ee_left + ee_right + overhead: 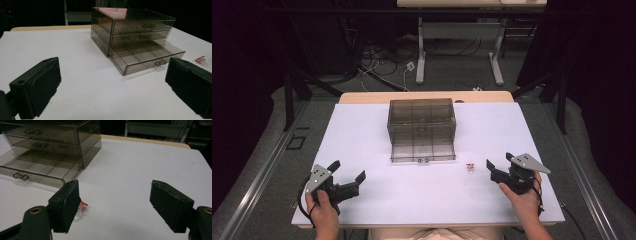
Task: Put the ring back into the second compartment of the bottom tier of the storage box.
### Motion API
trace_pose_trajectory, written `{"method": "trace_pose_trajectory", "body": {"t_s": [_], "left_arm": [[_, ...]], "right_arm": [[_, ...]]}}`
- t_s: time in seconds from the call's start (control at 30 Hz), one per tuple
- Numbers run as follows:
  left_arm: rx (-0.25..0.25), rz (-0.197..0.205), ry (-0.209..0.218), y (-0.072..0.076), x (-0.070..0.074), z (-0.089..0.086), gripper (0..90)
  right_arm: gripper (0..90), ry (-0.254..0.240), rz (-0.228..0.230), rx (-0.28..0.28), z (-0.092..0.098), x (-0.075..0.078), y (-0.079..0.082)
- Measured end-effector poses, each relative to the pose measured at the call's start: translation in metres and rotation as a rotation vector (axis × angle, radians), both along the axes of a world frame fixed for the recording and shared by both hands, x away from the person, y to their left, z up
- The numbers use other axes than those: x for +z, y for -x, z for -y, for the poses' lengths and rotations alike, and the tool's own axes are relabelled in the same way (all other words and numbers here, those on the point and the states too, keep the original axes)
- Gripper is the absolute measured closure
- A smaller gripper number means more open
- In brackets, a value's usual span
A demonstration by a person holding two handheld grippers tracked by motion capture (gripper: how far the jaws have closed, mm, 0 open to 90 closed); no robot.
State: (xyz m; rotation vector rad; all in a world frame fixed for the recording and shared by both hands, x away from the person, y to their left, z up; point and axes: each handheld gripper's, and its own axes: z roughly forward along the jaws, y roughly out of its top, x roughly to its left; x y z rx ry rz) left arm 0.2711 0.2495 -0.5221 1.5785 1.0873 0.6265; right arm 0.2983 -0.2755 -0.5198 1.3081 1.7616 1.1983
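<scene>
Our left hand-held gripper (348, 170) waits wide open. At twelve o'clock, the little drawer box (422, 129) has its bottom drawer (147, 56) pulled out, empty. At three o'clock, the small red clip (470, 166) lies on the bench (412, 200), not picked up; our right hand-held gripper (498, 164) is open beside it.

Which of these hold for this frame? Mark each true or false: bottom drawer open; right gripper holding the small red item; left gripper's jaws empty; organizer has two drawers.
1. The bottom drawer of the organizer is pulled open. True.
2. The right gripper holds the small red item. False: the item lies on the table, jaws apart.
3. The left gripper has nothing between its jaws. True.
4. The organizer has two drawers. False: three.
</scene>
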Motion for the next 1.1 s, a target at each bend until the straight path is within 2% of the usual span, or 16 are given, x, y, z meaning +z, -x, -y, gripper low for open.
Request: {"method": "trace_pose_trajectory", "body": {"t_s": [0.2,0.33,0.4,0.47,0.53,0.67,1.1], "left_arm": [[-0.001,-0.014,0.001,0.0,-0.001,-0.001,0.3],[0.0,-0.016,0.004,0.0,-0.001,-0.001,0.3],[0.003,-0.019,0.004,-0.001,-0.001,-0.002,0.3],[0.003,-0.02,0.0,-0.001,-0.001,-0.002,0.3],[0.005,-0.022,0.0,-0.001,-0.002,-0.001,0.3],[0.005,-0.027,0.0,-0.001,-0.002,-0.001,0.3],[0.008,-0.029,0.003,-0.001,-0.002,-0.001,0.3]], "right_arm": [[23.6,-0.018,-0.017,0.028,-0.008,0.003,-0.004],[23.6,-0.007,-0.011,0.033,-0.012,0.003,-0.006],[23.6,-0.002,-0.026,0.039,-0.017,0.003,-0.009],[23.6,0.004,-0.022,0.034,-0.02,0.002,-0.011],[23.6,0.003,-0.039,0.031,-0.023,0.003,-0.012],[23.6,0.002,-0.031,0.022,-0.028,0.003,-0.016],[23.4,-0.006,-0.077,0.037,-0.041,0.003,-0.029]]}}
